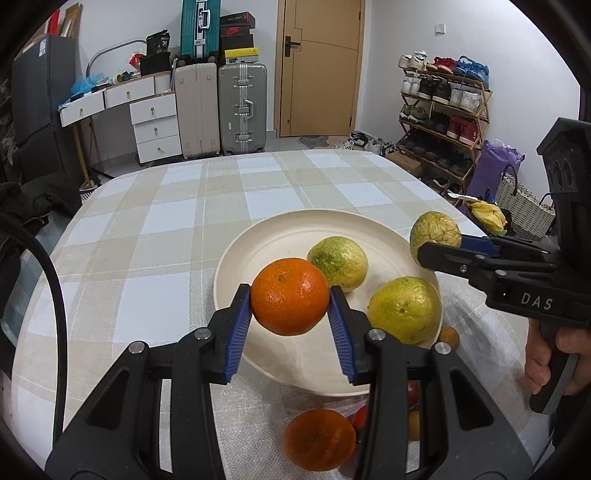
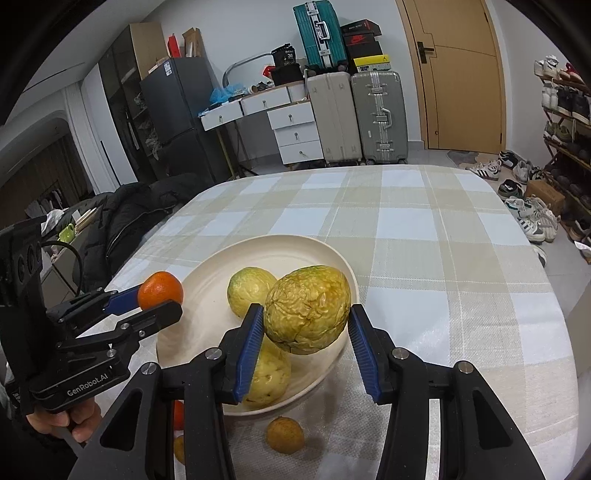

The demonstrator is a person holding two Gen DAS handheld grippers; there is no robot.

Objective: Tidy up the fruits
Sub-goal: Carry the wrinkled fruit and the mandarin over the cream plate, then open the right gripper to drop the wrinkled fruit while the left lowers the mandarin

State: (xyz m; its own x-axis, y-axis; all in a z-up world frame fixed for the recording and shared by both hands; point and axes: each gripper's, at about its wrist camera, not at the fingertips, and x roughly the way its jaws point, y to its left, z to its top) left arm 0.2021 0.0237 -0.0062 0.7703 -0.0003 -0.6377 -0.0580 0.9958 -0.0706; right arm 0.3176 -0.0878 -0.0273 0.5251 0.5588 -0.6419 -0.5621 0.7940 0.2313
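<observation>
The left tool [image 1: 290,297] is pinching an orange [image 1: 290,296] between its blue pads, held above the near-left part of the cream plate [image 1: 258,251]. The right tool [image 2: 306,325] carries a wrinkled yellow-green fruit [image 2: 308,309] over the plate's right rim; in the right wrist view the left pad is pressed on the fruit, while a small gap seems to show at the right pad, so the hold is judged loose. Two yellow-green fruits [image 1: 338,262] [image 1: 404,310] already lie on the plate. A second orange [image 1: 318,439], a small brown fruit [image 2: 285,434] and some reddish pieces are seen on the checked table [image 1: 147,229], near the plate's near edge.

Several faults could follow. The wrinkled fruit could slip from a one-sided grip and roll off the rim onto the table. The orange, being round and smooth, could roll when released onto the shallow plate and knock the fruits already there. With both tools over one plate, a collision is possible if both are lowered together. A hard squeeze could bruise the soft wrinkled skin.

Writing can be read: "DAS" on the right tool's body, "GenRobot.AI" on the left tool's body, a Nike swoosh on a far shoebox [image 1: 236,31], and "36" on a black bag [image 1: 159,42] beside the suitcases.
</observation>
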